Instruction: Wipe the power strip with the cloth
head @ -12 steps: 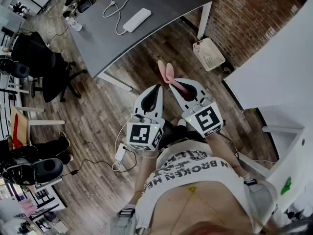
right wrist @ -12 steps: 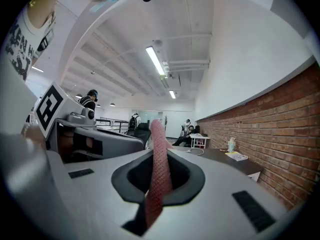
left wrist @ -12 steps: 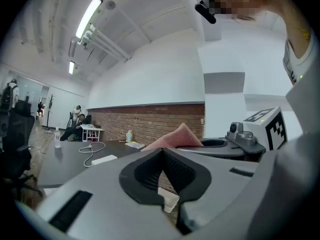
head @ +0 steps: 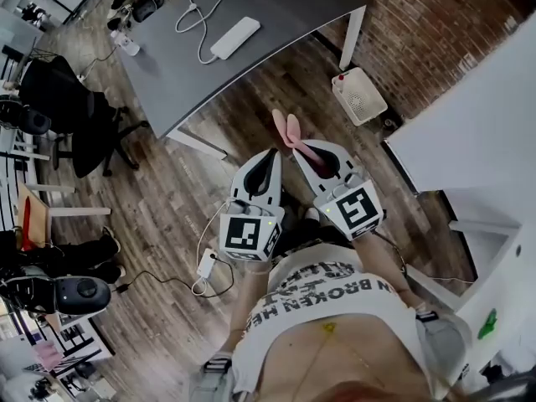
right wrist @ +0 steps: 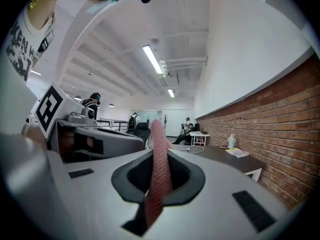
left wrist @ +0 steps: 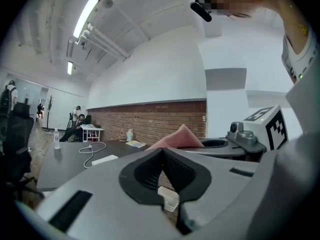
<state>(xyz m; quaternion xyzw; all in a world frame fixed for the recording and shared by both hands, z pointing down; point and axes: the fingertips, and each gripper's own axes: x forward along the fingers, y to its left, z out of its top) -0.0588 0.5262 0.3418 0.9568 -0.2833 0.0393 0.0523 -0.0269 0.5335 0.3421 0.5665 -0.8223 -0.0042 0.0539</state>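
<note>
The white power strip [head: 234, 37] lies on the grey table [head: 276, 7], well ahead of both grippers; its white cable [head: 199, 15] curls beside it. In the left gripper view the strip [left wrist: 105, 159] shows small on the tabletop. My right gripper [head: 303, 149] is shut on the pink cloth [head: 289, 132], which sticks out past its jaw tips. In the right gripper view the cloth [right wrist: 159, 169] stands pinched between the jaws of that gripper [right wrist: 159, 156]. My left gripper [head: 270, 153] is shut and holds nothing, close beside the right one, both held level over the wooden floor.
A white basket [head: 358, 93] sits on the floor by the table's right leg. Black office chairs [head: 71, 111] stand to the left. A white adapter with a cord [head: 207, 262] lies on the floor near my feet. A white counter [head: 469, 115] borders the right side.
</note>
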